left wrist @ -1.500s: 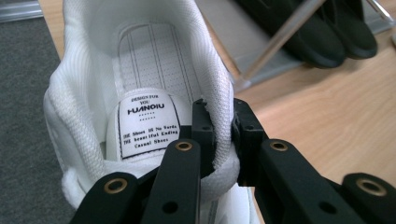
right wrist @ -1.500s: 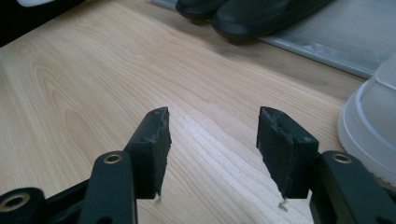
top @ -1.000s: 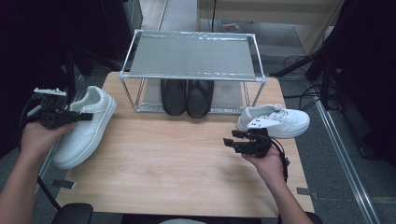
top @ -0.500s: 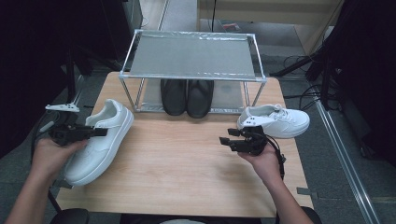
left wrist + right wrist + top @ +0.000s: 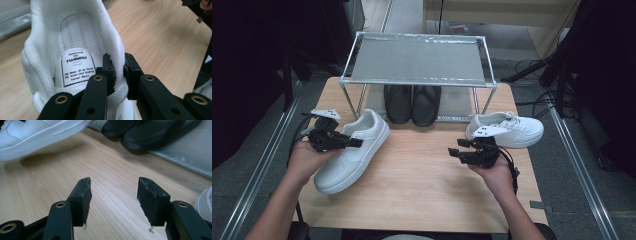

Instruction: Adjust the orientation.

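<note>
Currently the left gripper pinches only the padded heel collar of the white lace-up sneaker over the wooden counter, so the soft rim could slip free, while the right gripper hovers wide open, empty.

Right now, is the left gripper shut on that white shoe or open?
Shut. The left gripper has one jaw inside and one outside the padded heel collar of the white shoe, pinching it.
</note>
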